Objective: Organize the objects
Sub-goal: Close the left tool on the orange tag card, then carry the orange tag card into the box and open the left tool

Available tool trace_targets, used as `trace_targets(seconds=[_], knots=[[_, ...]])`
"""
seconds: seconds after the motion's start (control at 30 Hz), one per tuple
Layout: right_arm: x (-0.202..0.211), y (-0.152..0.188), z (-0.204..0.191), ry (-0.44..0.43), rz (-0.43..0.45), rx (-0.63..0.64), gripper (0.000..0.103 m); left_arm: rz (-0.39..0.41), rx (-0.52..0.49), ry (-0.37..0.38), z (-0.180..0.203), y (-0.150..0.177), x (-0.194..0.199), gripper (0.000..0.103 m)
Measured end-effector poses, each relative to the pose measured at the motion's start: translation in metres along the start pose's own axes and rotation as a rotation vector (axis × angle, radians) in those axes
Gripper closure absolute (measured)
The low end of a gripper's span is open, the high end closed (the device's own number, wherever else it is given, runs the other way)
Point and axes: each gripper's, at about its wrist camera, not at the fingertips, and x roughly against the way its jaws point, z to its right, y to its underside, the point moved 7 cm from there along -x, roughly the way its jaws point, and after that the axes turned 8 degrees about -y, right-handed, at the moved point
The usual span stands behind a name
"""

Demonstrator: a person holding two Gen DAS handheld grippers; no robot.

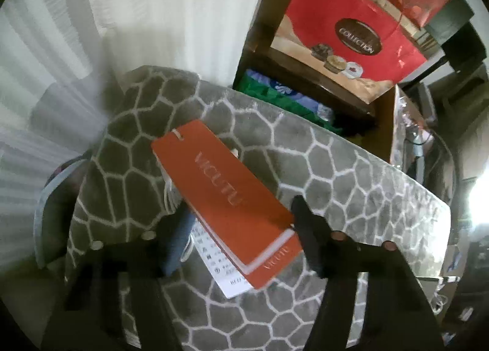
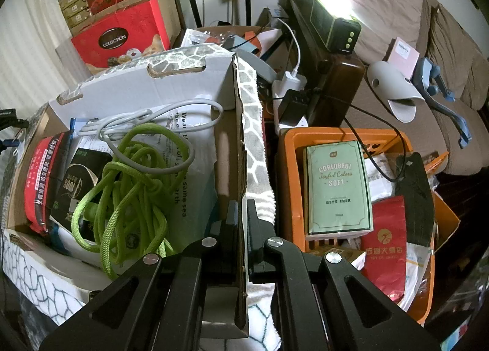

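Left gripper (image 1: 241,228) over a grey mat with white crackle lines (image 1: 351,186), fingers apart on either side of an orange VICUTU hang tag (image 1: 226,195); whether the pads press on the tag cannot be told. Tag lying on the mat, a white printed label (image 1: 214,256) underneath. Red COLLECTION gift bag (image 1: 351,27) behind, on a brown shelf.

Right gripper (image 2: 241,222) clamped shut on the side wall of a cardboard box (image 2: 238,143). Inside the box: coiled green rope (image 2: 128,189), grey-white cable (image 2: 152,118), red packet (image 2: 42,179). Just right of the box, an orange basket (image 2: 290,173) with a green tissue pack (image 2: 336,186). Grey slipper (image 2: 394,91) on the sofa.
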Motion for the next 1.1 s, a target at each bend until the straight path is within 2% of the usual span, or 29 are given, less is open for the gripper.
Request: trace_targets(seconds=[0.1,0.13,0.17,0.2,0.27,0.4,0.57,0.8,1.1], knots=[[-0.001,0.000,0.000,-0.001,0.000,-0.002,0.100,0.007,0.008,0.039,-0.003,0.004,0.007,0.060],[-0.001,0.000,0.001,-0.001,0.000,-0.001,0.100,0.012,0.010,0.053,-0.005,0.006,0.010,0.068],[-0.001,0.000,0.001,-0.001,0.000,-0.002,0.100,0.010,0.010,0.066,-0.006,0.006,0.012,0.089],[-0.001,0.000,0.000,-0.001,0.000,-0.003,0.100,0.007,0.010,0.076,-0.006,0.007,0.013,0.094],[-0.001,0.000,0.000,-0.001,0.000,-0.002,0.100,0.015,0.005,0.096,-0.008,0.010,0.019,0.097],[-0.001,0.000,0.000,-0.001,0.000,-0.001,0.100,0.041,0.022,0.183,-0.011,0.013,0.036,0.101],[-0.001,0.000,0.000,-0.001,0.000,-0.002,0.100,0.086,-0.030,0.277,0.003,0.023,0.066,0.101],[-0.001,0.000,0.001,0.001,-0.001,0.000,0.100,0.126,-0.112,0.388,0.036,0.043,0.110,0.101],[-0.001,0.000,0.000,0.001,-0.001,-0.001,0.100,0.143,-0.222,0.587,0.086,0.078,0.176,0.101]])
